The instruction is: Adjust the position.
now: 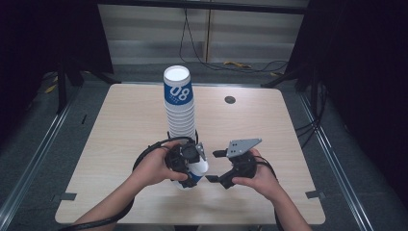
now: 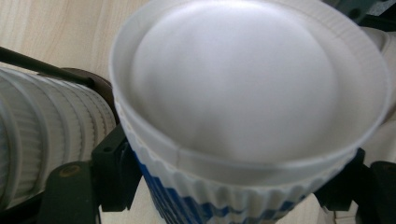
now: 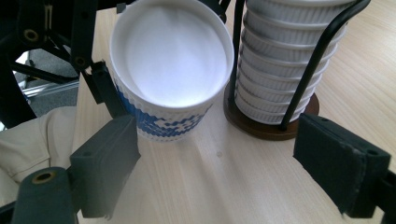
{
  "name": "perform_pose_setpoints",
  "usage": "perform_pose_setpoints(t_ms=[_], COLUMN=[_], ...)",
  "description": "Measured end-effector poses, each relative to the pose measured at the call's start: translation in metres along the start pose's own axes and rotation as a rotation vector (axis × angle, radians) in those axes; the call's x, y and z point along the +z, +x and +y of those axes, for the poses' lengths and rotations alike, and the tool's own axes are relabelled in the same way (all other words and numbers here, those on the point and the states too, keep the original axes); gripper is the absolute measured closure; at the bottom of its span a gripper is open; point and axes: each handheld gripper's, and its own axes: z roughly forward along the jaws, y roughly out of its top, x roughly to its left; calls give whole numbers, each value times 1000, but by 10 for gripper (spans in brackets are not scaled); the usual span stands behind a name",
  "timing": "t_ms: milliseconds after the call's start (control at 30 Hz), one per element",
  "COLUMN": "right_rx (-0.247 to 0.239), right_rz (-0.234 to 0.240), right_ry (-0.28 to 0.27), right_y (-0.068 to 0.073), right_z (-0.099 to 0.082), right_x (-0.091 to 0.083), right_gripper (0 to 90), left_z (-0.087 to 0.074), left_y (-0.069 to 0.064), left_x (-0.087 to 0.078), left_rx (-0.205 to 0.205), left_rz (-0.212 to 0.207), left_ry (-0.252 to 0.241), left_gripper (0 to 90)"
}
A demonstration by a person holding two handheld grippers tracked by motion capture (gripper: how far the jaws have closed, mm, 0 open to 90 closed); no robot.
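L gripper (image 1: 191, 166) clamped on white ribbed paper cup w/ blue check band (image 3: 173, 70), held upside down, base up, rim at or just off the light wood table (image 1: 120, 130), near front edge. R gripper (image 1: 219, 166) just beside it, jaws apart, empty. Behind: tall stack of same ribbed cups (image 1: 180, 103) in black wire holder w/ round brown base (image 3: 271, 123).

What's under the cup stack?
The cup stack sits on a round brown base with black wire uprights, standing on the table. The base's top is covered by the lowest cup.
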Motion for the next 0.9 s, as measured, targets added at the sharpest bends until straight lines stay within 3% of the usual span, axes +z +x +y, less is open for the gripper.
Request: perform_pose_setpoints(t_ms=[667, 900], right_rx=[-18, -22], right_rz=[18, 44], right_ry=[-3, -15], right_y=[3, 5], right_z=[4, 7], right_x=[1, 4], right_gripper=[138, 154], left_z=[11, 15], left_y=[-1, -3], left_x=[5, 6], left_rx=[11, 21], left_rz=[-4, -9], left_ry=[8, 9], left_gripper=[238, 238])
